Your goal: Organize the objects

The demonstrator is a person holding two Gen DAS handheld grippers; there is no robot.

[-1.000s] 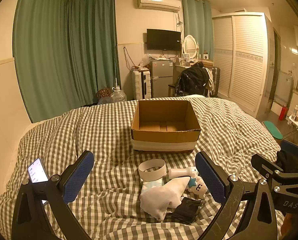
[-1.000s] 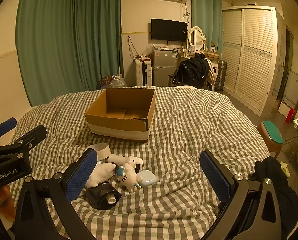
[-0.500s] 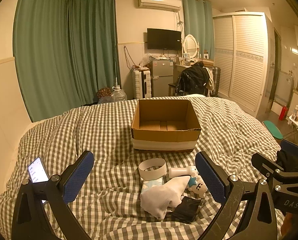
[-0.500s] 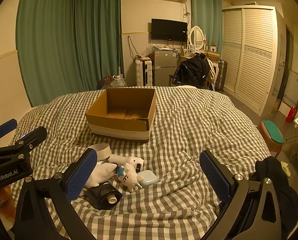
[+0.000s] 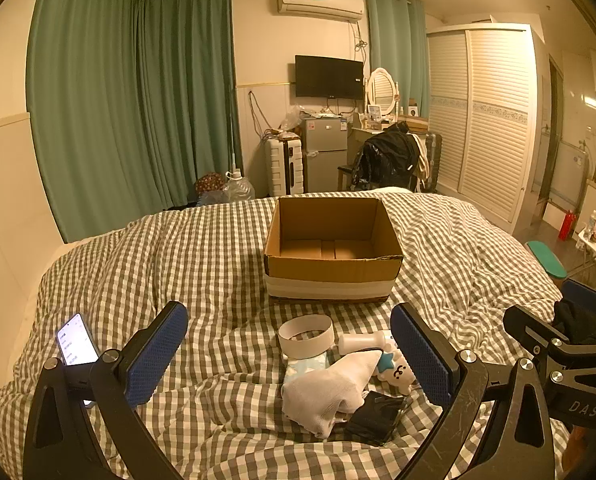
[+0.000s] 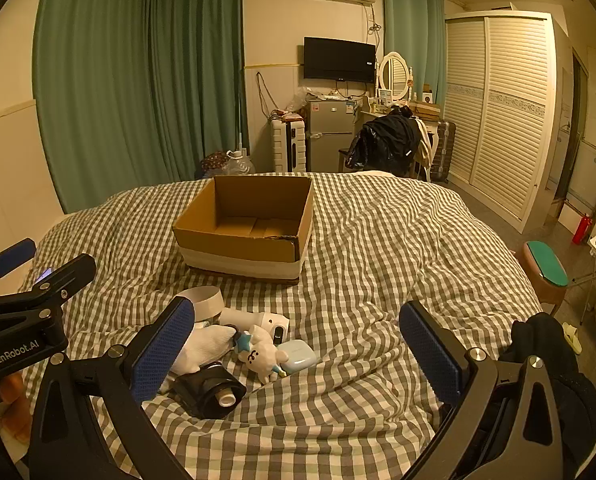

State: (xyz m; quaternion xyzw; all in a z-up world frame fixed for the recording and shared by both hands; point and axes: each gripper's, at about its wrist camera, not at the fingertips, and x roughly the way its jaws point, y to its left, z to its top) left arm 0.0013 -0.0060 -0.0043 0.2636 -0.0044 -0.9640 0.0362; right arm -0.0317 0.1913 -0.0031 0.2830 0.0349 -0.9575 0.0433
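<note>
An open, empty cardboard box (image 5: 332, 252) (image 6: 250, 226) sits on the checked bed. In front of it lies a small pile: a white tape ring (image 5: 306, 336) (image 6: 204, 302), a white sock (image 5: 332, 390) (image 6: 204, 346), a white cartoon figure with a blue star (image 5: 396, 370) (image 6: 260, 354), a white handheld device (image 5: 360, 342) (image 6: 258, 320), a pale blue case (image 6: 296, 354), and a black pouch (image 5: 374, 418) (image 6: 210, 390). My left gripper (image 5: 290, 356) is open and empty, above the pile. My right gripper (image 6: 298, 356) is open and empty, with the pile near its left finger.
A lit phone (image 5: 76, 344) lies on the bed at the left. A stool with a green seat (image 6: 546, 268) stands beside the bed at the right. Beyond the bed are a fridge (image 5: 324, 158), a suitcase, a chair with dark clothes, and a wardrobe (image 5: 494, 120).
</note>
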